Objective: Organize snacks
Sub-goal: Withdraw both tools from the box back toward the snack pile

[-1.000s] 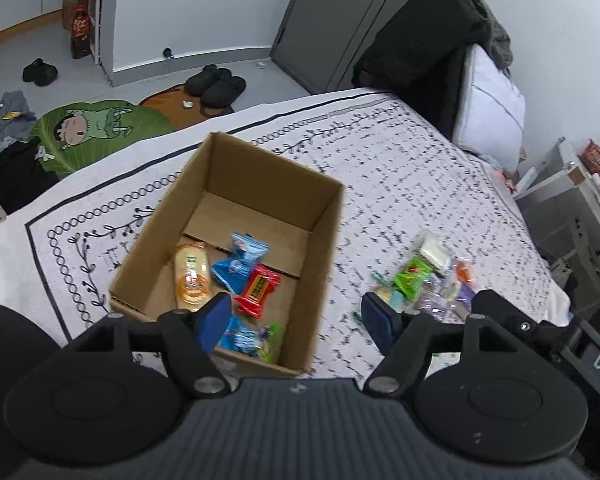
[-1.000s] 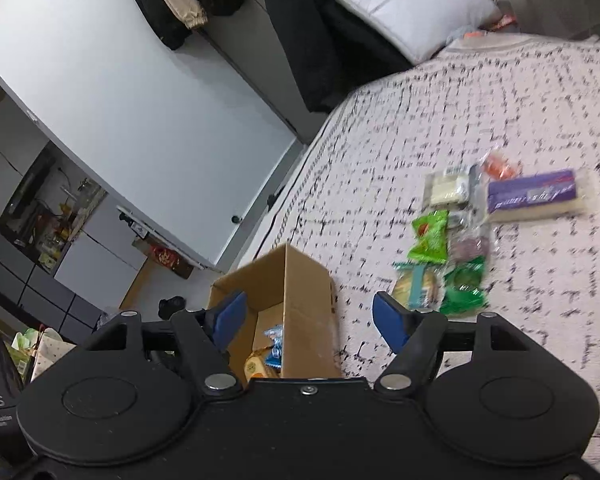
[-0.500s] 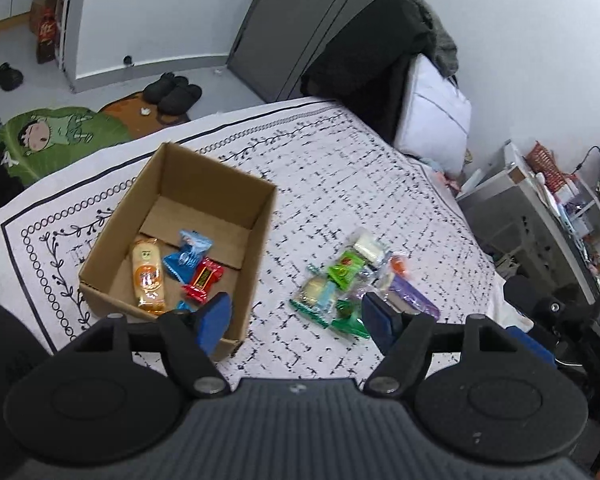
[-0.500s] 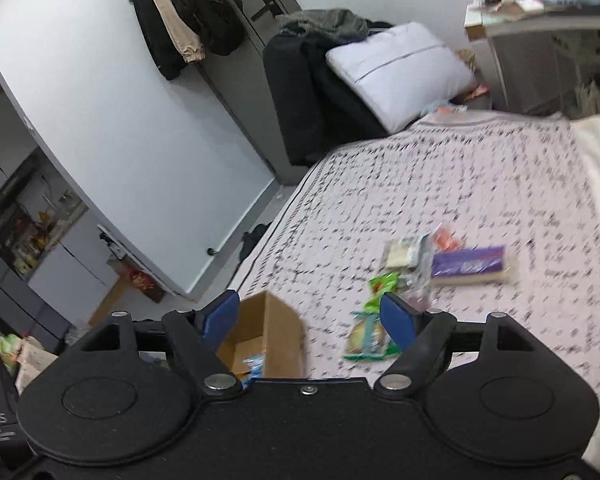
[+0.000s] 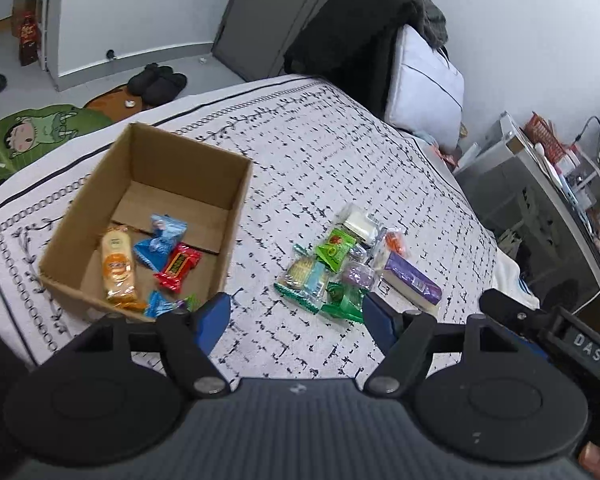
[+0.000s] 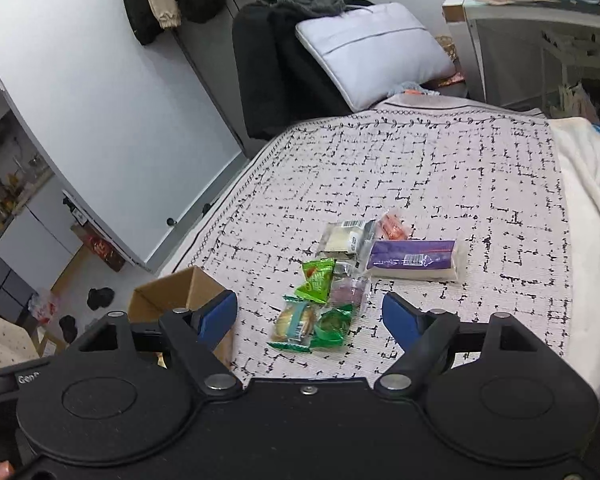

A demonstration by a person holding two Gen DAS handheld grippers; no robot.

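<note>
Loose snack pile (image 6: 340, 276) on the bed, just ahead of the right gripper (image 6: 310, 318), both grippers wide and empty, left gripper (image 5: 296, 318) between pile and cardboard box (image 5: 236, 200) with snacks inside

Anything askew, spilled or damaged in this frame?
Nothing looks damaged or spilled. The loose snack pile lies jumbled on the bedspread beside the cardboard box, still unsorted; both grippers' jaws are open and empty.

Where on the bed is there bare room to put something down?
Bare cover lies between the box and the snack pile, and beyond the pile toward the pillow. The box's far half is bare too. Crowded: the pile itself and the box's near half.
</note>
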